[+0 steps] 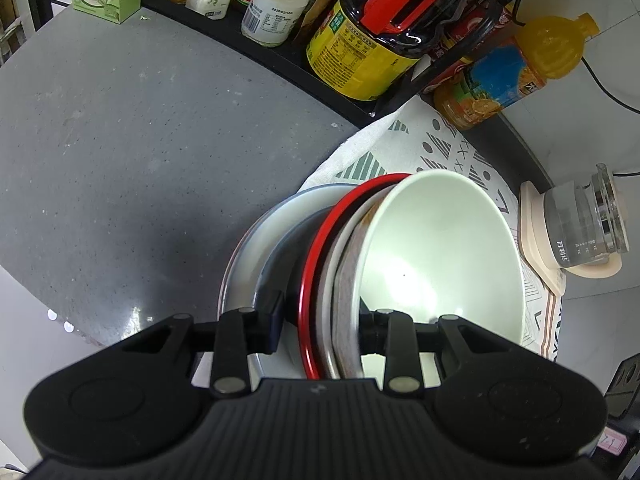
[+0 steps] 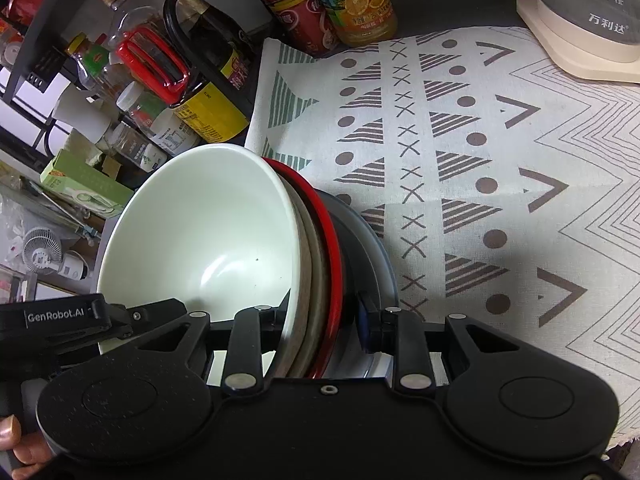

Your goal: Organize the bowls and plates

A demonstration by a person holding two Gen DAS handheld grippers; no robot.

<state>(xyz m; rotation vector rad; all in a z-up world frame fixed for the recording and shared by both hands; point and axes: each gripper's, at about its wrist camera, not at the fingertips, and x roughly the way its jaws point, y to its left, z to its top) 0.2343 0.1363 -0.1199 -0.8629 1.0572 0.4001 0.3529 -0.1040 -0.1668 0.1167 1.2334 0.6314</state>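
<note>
Between your two claws stands one tilted stack of dishes on edge, over the patterned white cloth: your left gripper and your right gripper are each narrowed onto it, one finger inside the pale green ceramic bowl, the other against the dark bowl behind the red-rimmed plate and grey-white plate. Behind these sits one large grey-blue plate. You can read "GenRobot.AI" on the black handle and "万利达" on the clear glass kettle.
</note>
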